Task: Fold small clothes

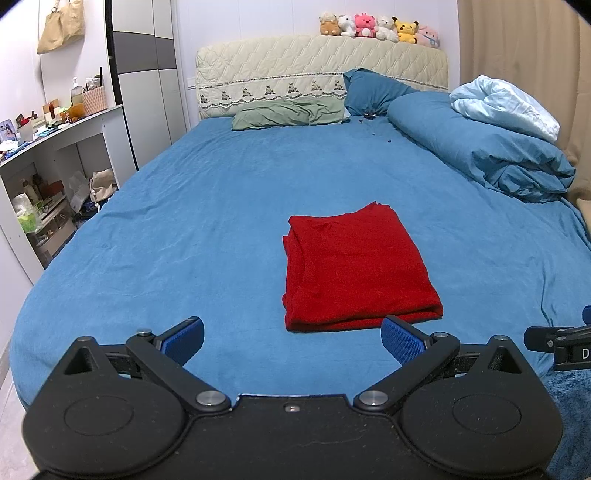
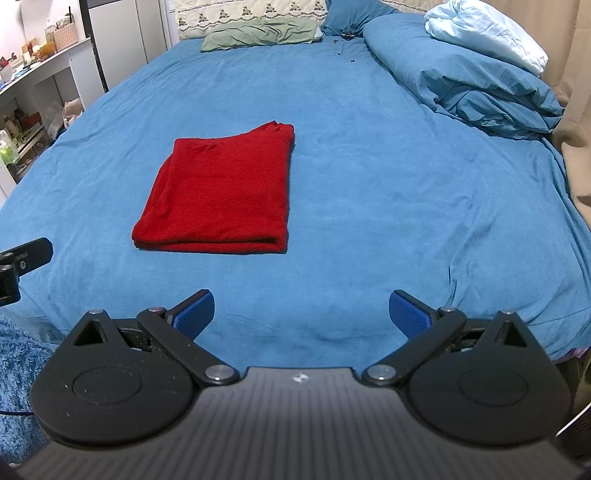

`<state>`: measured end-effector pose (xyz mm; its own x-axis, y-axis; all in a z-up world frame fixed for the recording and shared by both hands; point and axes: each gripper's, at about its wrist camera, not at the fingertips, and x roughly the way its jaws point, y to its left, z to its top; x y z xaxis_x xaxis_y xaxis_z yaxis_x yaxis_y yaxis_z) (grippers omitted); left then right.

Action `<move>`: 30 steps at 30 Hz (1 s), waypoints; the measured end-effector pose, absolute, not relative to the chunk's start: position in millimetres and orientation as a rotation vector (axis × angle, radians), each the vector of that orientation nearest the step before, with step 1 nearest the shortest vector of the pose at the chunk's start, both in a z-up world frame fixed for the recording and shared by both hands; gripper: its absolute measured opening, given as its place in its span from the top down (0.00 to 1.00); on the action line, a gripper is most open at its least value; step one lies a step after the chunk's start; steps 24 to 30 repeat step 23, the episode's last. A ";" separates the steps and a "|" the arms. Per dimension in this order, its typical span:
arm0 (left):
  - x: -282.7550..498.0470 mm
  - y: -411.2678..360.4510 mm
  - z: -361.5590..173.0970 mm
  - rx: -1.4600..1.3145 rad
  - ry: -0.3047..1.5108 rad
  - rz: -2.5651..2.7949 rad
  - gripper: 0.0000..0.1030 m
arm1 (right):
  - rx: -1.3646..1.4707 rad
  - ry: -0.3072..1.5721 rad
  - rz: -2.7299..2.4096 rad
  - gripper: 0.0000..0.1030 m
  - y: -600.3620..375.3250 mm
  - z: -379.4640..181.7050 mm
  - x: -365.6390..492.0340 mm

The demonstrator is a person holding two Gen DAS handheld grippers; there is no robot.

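Bed w/ blue sheet (image 1: 221, 206), quilted cream headboard (image 1: 317, 62), white shelf unit (image 1: 62, 147) at left, beige curtain (image 1: 524, 48) at right, white walls

**Folded red garment ahead of the spread left claw**

The left gripper (image 1: 291, 341) hovered over the blue bed sheet (image 1: 184, 221) with its blue pads (image 1: 183, 339) wide apart, gripping nothing. A folded red garment (image 1: 354, 266) lay flat on the sheet just ahead and slightly right of the claw, its near edge close to the right pad. Part of the right gripper (image 1: 557, 341) showed at the far right. Far ahead, plush toys (image 1: 380, 27) lined the headboard (image 1: 317, 70).
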<state>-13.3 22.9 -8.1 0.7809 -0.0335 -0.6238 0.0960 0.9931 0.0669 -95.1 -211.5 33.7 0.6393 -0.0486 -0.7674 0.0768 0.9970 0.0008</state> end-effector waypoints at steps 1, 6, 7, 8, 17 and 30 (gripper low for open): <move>-13.3 23.0 -8.1 0.097 0.671 -0.070 0.00 | 0.035 0.875 -0.071 0.00 -211.8 33.7 -95.1; -13.5 22.5 -7.7 0.095 0.669 -0.070 0.00 | 0.034 0.872 -0.072 0.00 -211.7 33.7 -95.2; -13.7 22.8 -7.4 0.096 0.666 -0.068 0.00 | 0.033 0.871 -0.070 0.00 -213.2 33.9 -94.9; -14.0 22.9 -7.1 0.098 0.664 -0.065 0.00 | 0.033 0.871 -0.070 0.00 -212.8 33.9 -94.9; -14.9 21.3 -5.9 0.112 0.639 -0.057 0.00 | 0.034 0.868 -0.064 0.00 -211.8 35.2 -95.4; -14.0 25.6 -6.2 0.105 0.636 -0.063 0.00 | 0.032 0.865 -0.067 0.00 -213.6 36.3 -95.2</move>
